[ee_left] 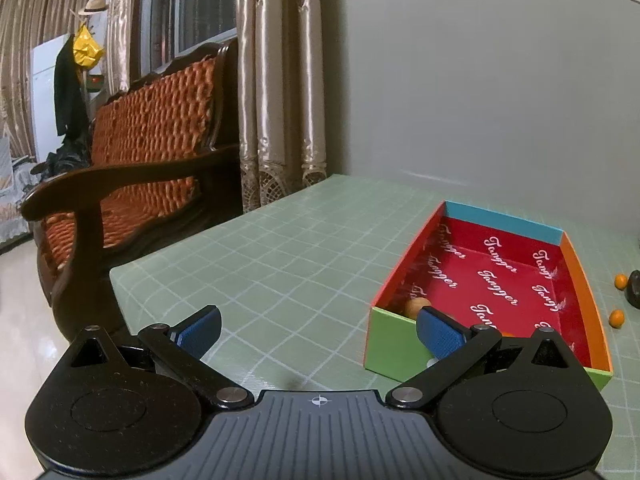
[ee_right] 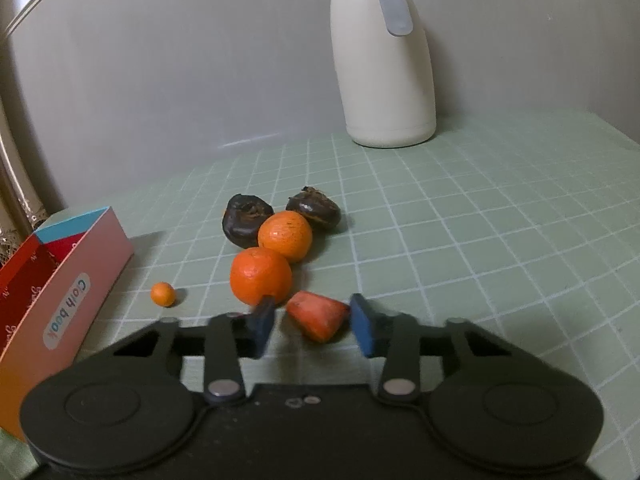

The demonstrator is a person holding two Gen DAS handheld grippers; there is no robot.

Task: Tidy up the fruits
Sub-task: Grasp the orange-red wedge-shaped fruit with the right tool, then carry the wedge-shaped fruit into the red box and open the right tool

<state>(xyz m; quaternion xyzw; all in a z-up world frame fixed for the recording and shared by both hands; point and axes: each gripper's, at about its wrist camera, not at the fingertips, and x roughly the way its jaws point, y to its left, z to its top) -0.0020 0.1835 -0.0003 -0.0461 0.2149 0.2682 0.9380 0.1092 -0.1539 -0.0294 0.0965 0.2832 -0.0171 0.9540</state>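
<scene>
My right gripper (ee_right: 311, 308) is low over the green checked table, open, its blue pads either side of an orange-red carrot piece (ee_right: 320, 318); a gap shows at the left pad. Just beyond lie two oranges (ee_right: 260, 276) (ee_right: 285, 235), two dark wrinkled fruits (ee_right: 246, 220) (ee_right: 314, 208) and a tiny kumquat (ee_right: 163, 293). The colourful box (ee_right: 80, 280) stands at the left. In the left wrist view my left gripper (ee_left: 320, 316) is wide open and empty at the near left corner of the box (ee_left: 394, 344), which holds a brownish round fruit (ee_left: 416, 305).
A cream thermos jug (ee_right: 384, 68) stands at the back by the grey wall. Two kumquats (ee_left: 621, 281) (ee_left: 616, 318) lie right of the box. A wooden sofa (ee_left: 132, 184) with orange cushions and curtains (ee_left: 276, 80) border the table's left edge.
</scene>
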